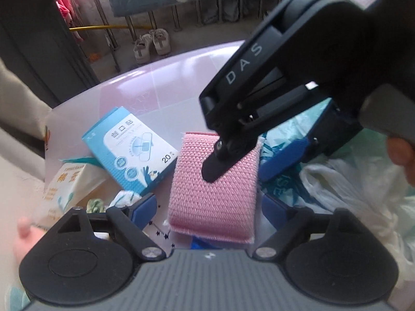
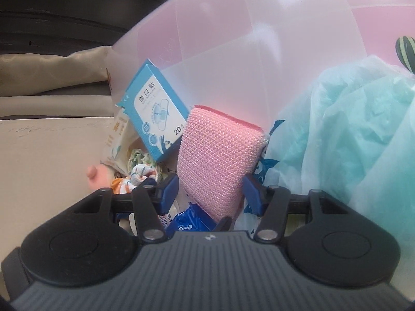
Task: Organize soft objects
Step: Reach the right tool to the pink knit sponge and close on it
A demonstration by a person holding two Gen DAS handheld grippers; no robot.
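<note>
A pink knitted sponge stands tilted inside a clear plastic bin, among other items. In the left wrist view my left gripper straddles the sponge's lower end. It is open, with a small gap at its left blue pad. From the upper right my right gripper comes down over the same sponge. In the right wrist view the sponge fills the space between the right gripper's blue pads, which sit against both its side edges.
A blue plaster box and a cotton swab box lean at the left. A teal plastic bag and a white bag fill the right side. A blue packet and patterned cloth lie below. Shoes stand on the floor beyond.
</note>
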